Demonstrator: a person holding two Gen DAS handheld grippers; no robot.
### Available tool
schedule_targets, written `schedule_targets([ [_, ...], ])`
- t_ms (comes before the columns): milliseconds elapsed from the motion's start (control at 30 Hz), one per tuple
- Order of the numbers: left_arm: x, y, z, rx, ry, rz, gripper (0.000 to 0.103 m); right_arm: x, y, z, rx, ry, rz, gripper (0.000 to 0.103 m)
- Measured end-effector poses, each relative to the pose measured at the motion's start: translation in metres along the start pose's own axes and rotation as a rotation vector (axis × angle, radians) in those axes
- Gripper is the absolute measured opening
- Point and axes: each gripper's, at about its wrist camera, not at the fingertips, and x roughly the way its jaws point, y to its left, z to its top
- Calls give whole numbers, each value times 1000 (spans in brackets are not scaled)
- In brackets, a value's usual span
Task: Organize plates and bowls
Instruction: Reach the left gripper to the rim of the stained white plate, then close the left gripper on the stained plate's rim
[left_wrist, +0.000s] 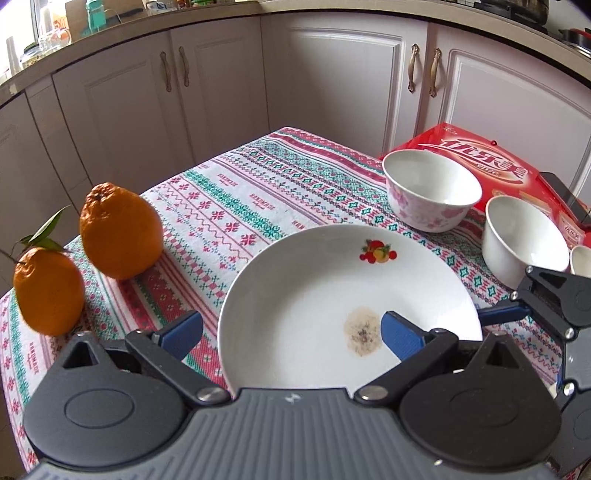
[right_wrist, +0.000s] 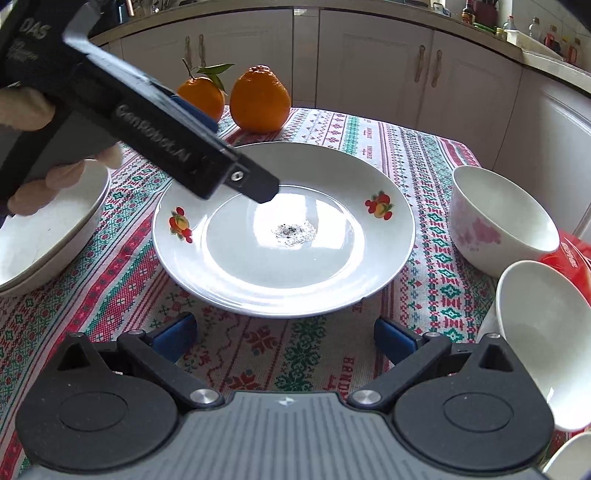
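A white plate with fruit prints lies on the patterned tablecloth, a small stain at its centre. My left gripper is open, one finger left of the plate's rim, the other above its inside. It also shows in the right wrist view, reaching over the plate's far left. My right gripper is open and empty, just short of the plate's near rim; it shows in the left wrist view at the plate's right edge. A pink-flowered bowl and a white bowl stand to the right.
Two oranges sit at the table's far left corner. A red box lies behind the bowls. Stacked white dishes stand to the left of the plate. Another white bowl's rim shows at bottom right. Kitchen cabinets surround the table.
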Motion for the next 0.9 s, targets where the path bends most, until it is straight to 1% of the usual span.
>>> schedule_targets([
  [100, 10, 3, 7, 6, 16, -16, 102, 1, -1, 1, 3, -7, -8, 103],
  [133, 14, 4, 8, 8, 24, -19, 100, 2, -1, 2, 3, -9, -7, 103],
  [267, 28, 8, 12, 2, 59, -40, 99, 4, -2, 3, 1, -16, -3, 103],
  [300, 30, 8, 13, 7, 63, -47, 97, 4, -2, 3, 0, -18, -2, 103],
  [333, 32, 8, 13, 12, 67, -50, 94, 5, -2, 4, -2, -19, -1, 103],
  [500, 40, 10, 18, 21, 83, -74, 92, 7, -2, 7, -9, -30, -5, 102],
  [600, 44, 12, 21, 17, 92, -77, 87, 8, -3, 7, -9, -31, 4, 101],
  [733, 48, 16, 23, 2, 111, -96, 85, 8, -2, 8, -14, -35, 13, 100],
  [900, 51, 20, 26, 7, 146, -123, 84, 9, 0, 9, -27, -39, 18, 100],
])
